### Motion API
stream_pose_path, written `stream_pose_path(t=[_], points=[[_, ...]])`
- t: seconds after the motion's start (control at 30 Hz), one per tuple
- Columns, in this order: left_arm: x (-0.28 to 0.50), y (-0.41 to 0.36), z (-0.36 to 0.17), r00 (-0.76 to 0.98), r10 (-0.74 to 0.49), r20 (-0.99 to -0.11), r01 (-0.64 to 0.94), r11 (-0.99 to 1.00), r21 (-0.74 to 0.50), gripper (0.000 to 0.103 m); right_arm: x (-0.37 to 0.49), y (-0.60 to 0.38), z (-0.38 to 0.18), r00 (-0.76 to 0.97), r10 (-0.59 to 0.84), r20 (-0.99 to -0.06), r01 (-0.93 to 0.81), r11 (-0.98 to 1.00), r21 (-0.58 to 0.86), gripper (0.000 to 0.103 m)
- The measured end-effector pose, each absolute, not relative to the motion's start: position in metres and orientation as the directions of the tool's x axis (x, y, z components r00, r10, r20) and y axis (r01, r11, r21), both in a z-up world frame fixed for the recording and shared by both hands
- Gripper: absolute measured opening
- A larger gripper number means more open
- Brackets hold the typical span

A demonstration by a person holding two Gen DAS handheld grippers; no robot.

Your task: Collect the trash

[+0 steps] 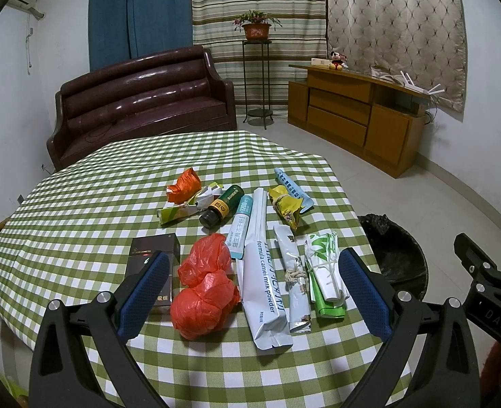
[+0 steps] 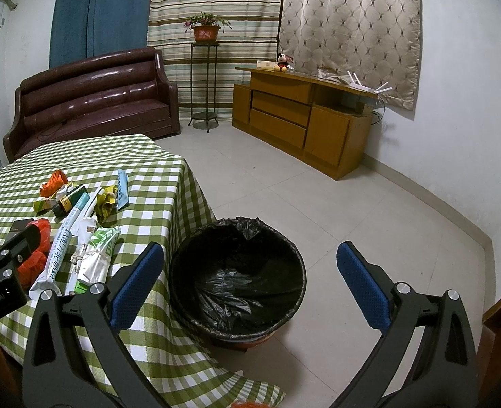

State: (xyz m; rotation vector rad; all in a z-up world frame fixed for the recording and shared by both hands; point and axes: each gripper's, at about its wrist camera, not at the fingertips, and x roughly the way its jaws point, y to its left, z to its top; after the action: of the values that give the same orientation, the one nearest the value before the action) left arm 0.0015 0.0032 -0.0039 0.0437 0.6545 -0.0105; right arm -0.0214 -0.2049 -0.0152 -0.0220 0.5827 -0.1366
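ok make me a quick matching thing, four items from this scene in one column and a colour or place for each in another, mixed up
Things:
1. crumpled plastic bag
2. small bottle
3. trash bin
4. milk powder pouch

Descriptions:
A. on the floor beside the table, lined with a black bag
B. white with blue lettering, lying flat
C. red-orange, nearest the left gripper
D. dark green with a black cap, lying on its side

Pairs: 1-C, 2-D, 3-A, 4-B
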Motion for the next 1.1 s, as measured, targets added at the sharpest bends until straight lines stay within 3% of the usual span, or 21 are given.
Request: stream_pose_path(t=[1.1], points=[[0.0018,0.0106,-0.0122,0.775,0.009,-0.632,0.02,0.999,0.038,0.097,-0.0197,-0.2024,-0.0165,0.824,-0.135,-0.55,0.121,0.991,-0.061,0.099]])
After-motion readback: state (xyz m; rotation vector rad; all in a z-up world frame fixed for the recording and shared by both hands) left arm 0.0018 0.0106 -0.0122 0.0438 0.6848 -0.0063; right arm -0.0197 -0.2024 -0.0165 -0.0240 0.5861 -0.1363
